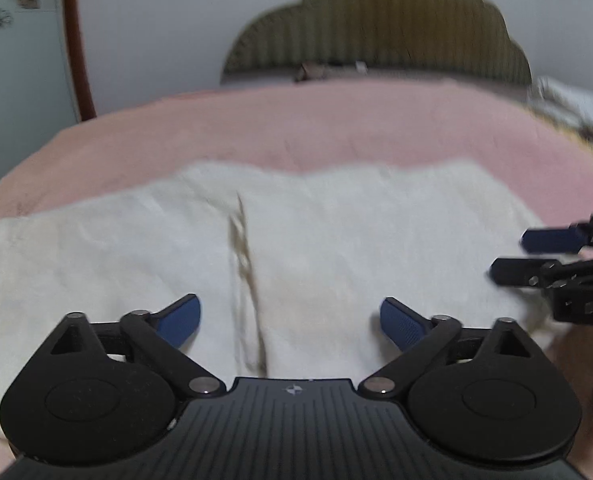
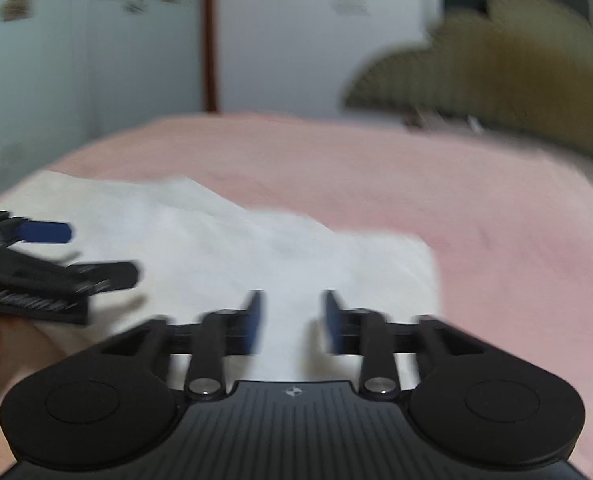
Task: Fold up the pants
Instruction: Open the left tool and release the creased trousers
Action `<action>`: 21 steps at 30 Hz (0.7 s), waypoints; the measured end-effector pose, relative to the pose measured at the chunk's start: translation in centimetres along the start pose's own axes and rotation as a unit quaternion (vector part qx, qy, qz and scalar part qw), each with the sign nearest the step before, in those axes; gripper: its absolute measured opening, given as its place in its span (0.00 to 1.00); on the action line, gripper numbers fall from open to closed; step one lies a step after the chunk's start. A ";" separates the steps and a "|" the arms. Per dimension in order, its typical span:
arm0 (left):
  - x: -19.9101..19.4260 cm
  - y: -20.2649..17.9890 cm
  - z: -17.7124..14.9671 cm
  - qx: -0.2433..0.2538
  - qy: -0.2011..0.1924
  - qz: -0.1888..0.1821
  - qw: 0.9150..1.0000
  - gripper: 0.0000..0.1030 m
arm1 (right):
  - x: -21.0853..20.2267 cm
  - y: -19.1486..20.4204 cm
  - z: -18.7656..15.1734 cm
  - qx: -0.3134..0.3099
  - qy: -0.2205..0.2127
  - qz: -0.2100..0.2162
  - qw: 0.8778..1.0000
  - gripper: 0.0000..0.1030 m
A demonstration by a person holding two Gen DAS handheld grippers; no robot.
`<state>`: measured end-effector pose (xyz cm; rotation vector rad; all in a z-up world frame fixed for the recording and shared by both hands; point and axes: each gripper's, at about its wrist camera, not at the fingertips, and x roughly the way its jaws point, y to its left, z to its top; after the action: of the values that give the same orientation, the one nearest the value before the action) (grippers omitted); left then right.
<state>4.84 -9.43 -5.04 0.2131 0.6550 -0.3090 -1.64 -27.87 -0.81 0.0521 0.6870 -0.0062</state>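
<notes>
The white pants [image 1: 316,248] lie flat on a pink bed cover [image 1: 336,128], and in the left wrist view they fill the middle of the frame from the left edge almost to the right edge. A long crease with a thin brownish line runs down the middle of the cloth toward the bottom center. The left gripper [image 1: 290,320] sits at the bottom of that view, just above the pants, with its two blue fingertips [image 1: 180,322] spread wide apart and nothing between them. At the right edge of the same view the right gripper [image 1: 536,256] pokes in sideways over the end of the pants. In the right wrist view the pants [image 2: 256,248] lie in the left and middle of the frame, and their right edge ends near the center right. The right gripper [image 2: 292,320] is at the bottom center, its jaws parted with a gap and only the white cloth seen beneath them. This view is blurry. The left gripper [image 2: 92,252] shows at the left edge. A tan striped headboard [image 1: 376,28] stands at the top, in front of a white wall [image 1: 156,40].
</notes>
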 end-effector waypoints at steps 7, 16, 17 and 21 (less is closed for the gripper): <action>-0.5 0.0 -0.3 -0.026 -0.041 0.029 0.998 0.94 | -0.8 -2.7 1.5 0.044 -0.047 0.007 0.998 0.47; 0.7 1.3 -0.6 -0.058 -0.011 0.026 0.998 1.00 | 1.9 -0.4 1.0 0.068 -0.032 -0.055 0.996 0.49; 0.6 1.2 -0.6 -0.055 -0.011 0.028 0.998 1.00 | 1.0 0.7 1.0 0.052 -0.047 -0.053 0.996 0.53; 0.7 1.2 -0.6 -0.060 -0.010 0.025 0.998 1.00 | 1.7 3.8 1.1 -0.021 -0.026 -0.009 0.999 0.78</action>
<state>5.47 -8.32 -5.80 0.1119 0.6447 -0.2226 0.45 -24.09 -0.89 0.0043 0.6345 -0.0107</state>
